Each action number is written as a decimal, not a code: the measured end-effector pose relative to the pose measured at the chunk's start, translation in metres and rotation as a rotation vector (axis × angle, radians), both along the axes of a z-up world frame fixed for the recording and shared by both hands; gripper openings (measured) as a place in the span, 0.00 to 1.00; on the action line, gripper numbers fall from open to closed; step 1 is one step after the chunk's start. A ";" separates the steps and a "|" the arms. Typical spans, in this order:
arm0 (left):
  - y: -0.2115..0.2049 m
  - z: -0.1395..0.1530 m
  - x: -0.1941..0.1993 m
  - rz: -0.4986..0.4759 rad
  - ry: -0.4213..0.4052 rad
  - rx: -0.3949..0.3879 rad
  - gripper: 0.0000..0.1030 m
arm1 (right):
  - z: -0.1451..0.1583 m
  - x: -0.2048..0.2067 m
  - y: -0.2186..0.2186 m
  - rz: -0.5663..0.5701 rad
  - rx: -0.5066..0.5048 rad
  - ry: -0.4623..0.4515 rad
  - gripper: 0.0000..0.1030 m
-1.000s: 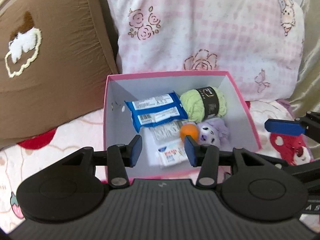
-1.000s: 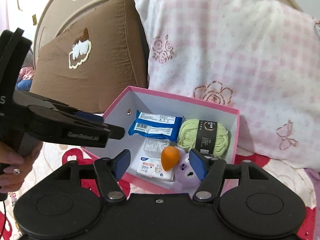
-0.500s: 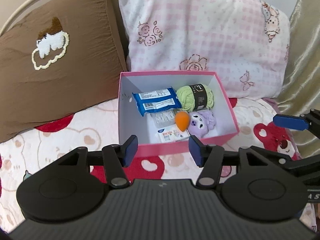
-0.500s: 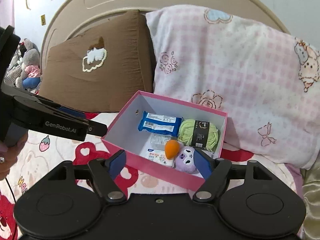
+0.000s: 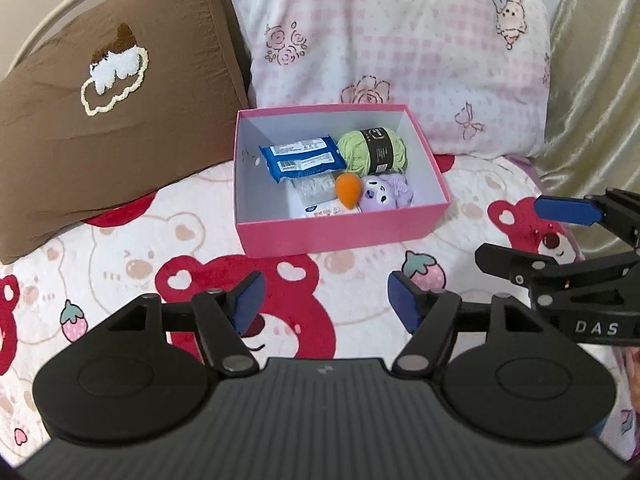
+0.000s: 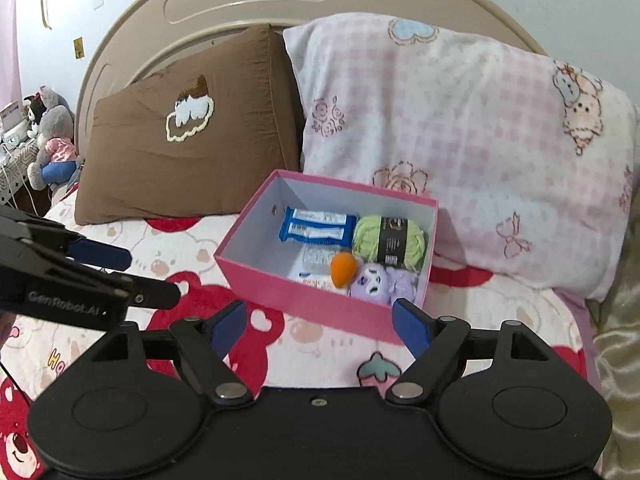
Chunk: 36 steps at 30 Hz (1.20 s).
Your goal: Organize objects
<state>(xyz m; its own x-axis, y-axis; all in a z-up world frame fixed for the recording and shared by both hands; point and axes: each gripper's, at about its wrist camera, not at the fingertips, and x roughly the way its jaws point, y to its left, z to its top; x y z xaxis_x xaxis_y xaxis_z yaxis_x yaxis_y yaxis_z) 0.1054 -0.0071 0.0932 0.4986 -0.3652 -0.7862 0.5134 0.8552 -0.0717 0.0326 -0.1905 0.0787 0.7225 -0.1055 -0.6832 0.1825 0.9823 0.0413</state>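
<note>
Pink box (image 5: 340,232) sits on bear-print bedspread (image 5: 132,264) before pillows, well ahead of both grippers. Inside: blue packet (image 5: 302,157), green yarn ball (image 5: 372,151), orange sponge (image 5: 349,191), purple plush (image 5: 386,196). Left gripper (image 5: 323,304) jaws apart, empty. Right gripper (image 6: 318,324) jaws apart, empty, short of box's near wall.

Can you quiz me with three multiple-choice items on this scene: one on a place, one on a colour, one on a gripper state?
1. Where does the green yarn ball lie?
A. in the pink box
B. on the brown pillow
C. on the bedsheet

2. What colour is the teardrop sponge?
A. blue
B. orange
C. white

3. How is the left gripper?
A. shut on the sponge
B. shut, empty
C. open, empty

Answers:
1 A, the yarn sits in the box's far right corner.
2 B, it is plainly orange.
3 C, its jaws stand wide apart over the bedsheet.
</note>
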 end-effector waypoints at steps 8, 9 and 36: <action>0.006 -0.013 -0.017 0.006 0.026 -0.032 0.73 | -0.018 -0.024 0.007 -0.024 0.024 0.022 0.83; 0.005 -0.015 -0.019 0.004 0.030 -0.032 0.73 | -0.021 -0.026 0.007 -0.029 0.037 0.022 0.83; -0.005 -0.075 -0.029 0.070 0.111 0.001 1.00 | -0.071 -0.050 -0.011 -0.140 0.104 0.045 0.95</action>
